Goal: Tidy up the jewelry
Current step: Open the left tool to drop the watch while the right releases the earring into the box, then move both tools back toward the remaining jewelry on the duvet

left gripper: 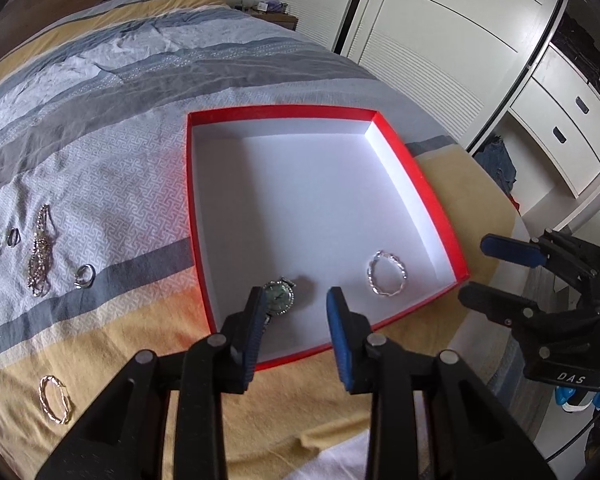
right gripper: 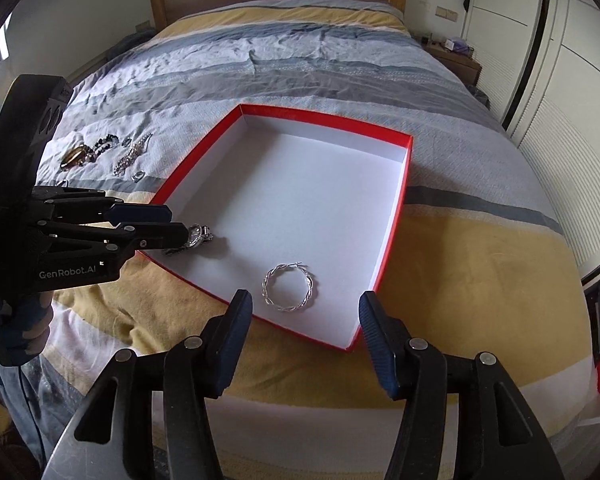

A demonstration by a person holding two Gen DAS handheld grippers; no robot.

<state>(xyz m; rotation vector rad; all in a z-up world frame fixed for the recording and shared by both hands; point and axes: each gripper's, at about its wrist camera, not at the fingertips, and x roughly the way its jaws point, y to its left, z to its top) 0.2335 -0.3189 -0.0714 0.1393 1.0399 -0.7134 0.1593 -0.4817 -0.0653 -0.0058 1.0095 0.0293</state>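
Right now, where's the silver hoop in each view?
Left wrist: hoop lower right in the box, right of the watch.
Right wrist: hoop bottom centre, near the box's front edge.
Shared landmark: the red-rimmed box.

A box (left gripper: 420,176) is set on the bed (left gripper: 100,92), and everything else is placed relative to it. Inside the box, near its front wall, a watch (left gripper: 280,298) is laid toward the left corner and a twisted hoop (left gripper: 387,278) toward the right. Left of the box, on the bedcover, a chain (left gripper: 39,252) and rings (left gripper: 85,276) are spread; another hoop (left gripper: 54,399) is left nearer than these.
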